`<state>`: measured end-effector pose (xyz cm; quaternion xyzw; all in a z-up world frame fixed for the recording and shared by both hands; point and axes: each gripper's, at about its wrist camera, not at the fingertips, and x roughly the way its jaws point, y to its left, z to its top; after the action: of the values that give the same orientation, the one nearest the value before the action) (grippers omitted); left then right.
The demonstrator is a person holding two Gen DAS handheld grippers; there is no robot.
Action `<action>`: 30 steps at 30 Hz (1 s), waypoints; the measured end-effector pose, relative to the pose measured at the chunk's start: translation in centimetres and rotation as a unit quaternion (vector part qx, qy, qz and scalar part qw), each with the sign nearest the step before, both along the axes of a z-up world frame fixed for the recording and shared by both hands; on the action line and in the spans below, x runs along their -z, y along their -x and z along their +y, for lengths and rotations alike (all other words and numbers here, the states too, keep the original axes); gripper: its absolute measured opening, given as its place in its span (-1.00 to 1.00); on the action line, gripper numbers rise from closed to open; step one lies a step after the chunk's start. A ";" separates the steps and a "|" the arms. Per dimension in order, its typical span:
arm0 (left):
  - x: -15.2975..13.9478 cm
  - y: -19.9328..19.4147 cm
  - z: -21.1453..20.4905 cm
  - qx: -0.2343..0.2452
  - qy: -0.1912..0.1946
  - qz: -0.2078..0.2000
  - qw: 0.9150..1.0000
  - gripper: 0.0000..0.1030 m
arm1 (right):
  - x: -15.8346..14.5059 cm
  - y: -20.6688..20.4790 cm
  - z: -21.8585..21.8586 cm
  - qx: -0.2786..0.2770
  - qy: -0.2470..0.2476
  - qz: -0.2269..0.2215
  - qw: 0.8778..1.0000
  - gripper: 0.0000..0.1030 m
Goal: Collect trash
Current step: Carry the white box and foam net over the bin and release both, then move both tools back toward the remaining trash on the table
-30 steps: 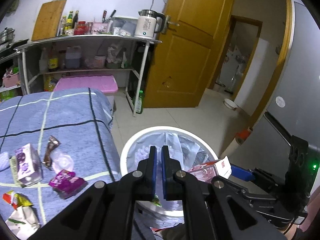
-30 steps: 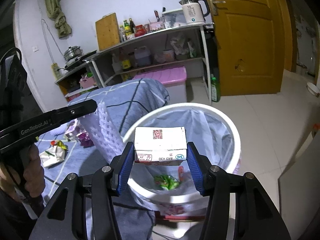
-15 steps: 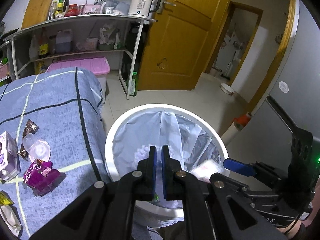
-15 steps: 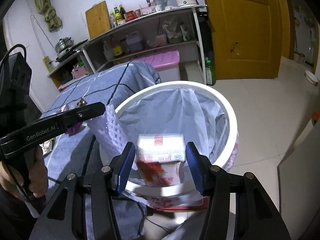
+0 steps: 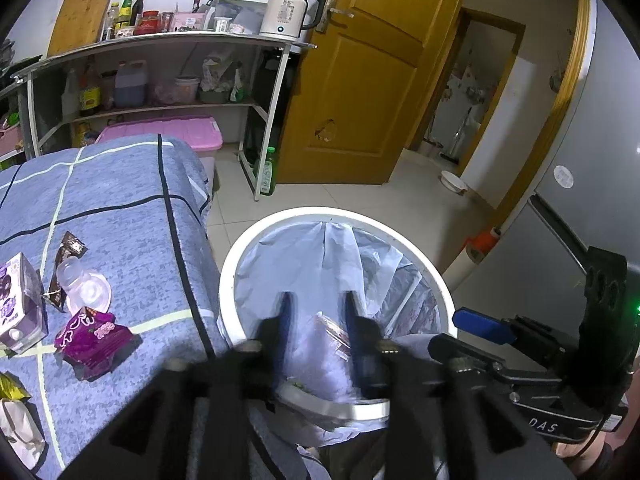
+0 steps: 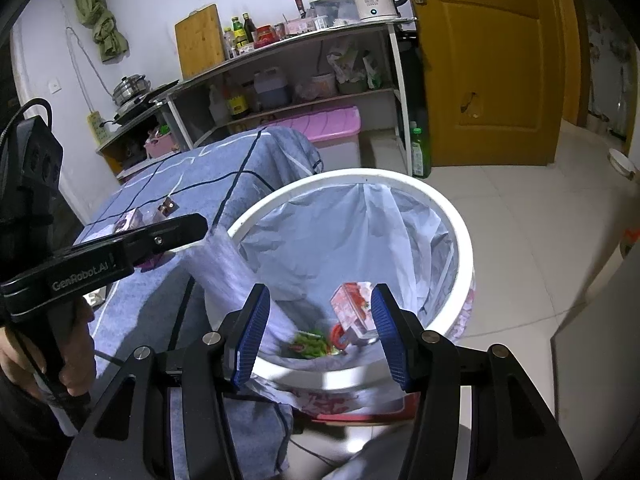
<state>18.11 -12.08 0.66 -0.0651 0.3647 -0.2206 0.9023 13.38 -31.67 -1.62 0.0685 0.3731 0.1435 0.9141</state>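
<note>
A white trash bin (image 6: 460, 240) lined with a pale plastic bag stands beside the blue-clothed table (image 5: 120, 216). My right gripper (image 6: 320, 332) is open and empty above the bin; a red and white carton (image 6: 350, 310) lies inside it by a green wrapper (image 6: 310, 344). My left gripper (image 5: 314, 312) is open and blurred over the bin's near rim (image 5: 320, 400), a white foam net (image 6: 220, 264) dropping below it. On the table lie a purple packet (image 5: 94, 338), a clear plastic cup (image 5: 82, 286), a brown wrapper (image 5: 66, 260) and a purple carton (image 5: 16, 300).
A metal shelf (image 5: 160, 40) with bottles and a kettle (image 5: 286, 10) stands behind the table. A pink storage box (image 5: 168, 136) sits under it. A green bottle (image 5: 268, 172) stands on the floor by the wooden door (image 5: 360, 92). A grey fridge (image 5: 592, 200) is at right.
My right gripper opened and the red and white carton fell into the bin. My left gripper opened from shut and let go of the white foam net.
</note>
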 end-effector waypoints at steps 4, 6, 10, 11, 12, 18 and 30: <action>-0.6 0.6 0.6 -0.004 0.006 -0.010 1.000 0.03 | -0.4 0.2 0.0 0.000 0.000 -0.004 1.000 0.04; -0.8 0.9 0.9 -0.007 0.007 -0.013 1.000 0.03 | -0.6 0.4 0.1 0.000 -0.001 -0.008 1.000 0.04; -1.1 1.7 1.9 -0.019 0.010 -0.018 1.000 0.03 | -1.3 0.7 0.5 -0.004 -0.001 -0.018 1.000 0.04; -1.1 2.0 2.2 -0.021 0.012 -0.019 1.000 0.03 | -1.5 0.8 0.6 -0.005 -0.001 -0.020 1.000 0.04; -1.1 2.2 2.4 -0.024 0.012 -0.020 0.999 0.03 | -1.6 0.9 0.7 -0.007 -0.001 -0.021 1.000 0.04; -1.3 3.9 4.1 -0.044 0.011 -0.029 0.999 0.03 | -2.4 1.7 1.9 -0.021 0.004 -0.031 0.999 0.04; -1.3 7.6 8.1 -0.098 0.002 -0.041 0.994 0.03 | -3.3 3.6 5.8 -0.068 0.013 -0.046 0.997 0.04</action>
<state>10.50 -4.02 1.92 -0.0933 0.3184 -0.1346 0.9337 9.80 -25.89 1.64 0.0244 0.3362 0.2029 0.9193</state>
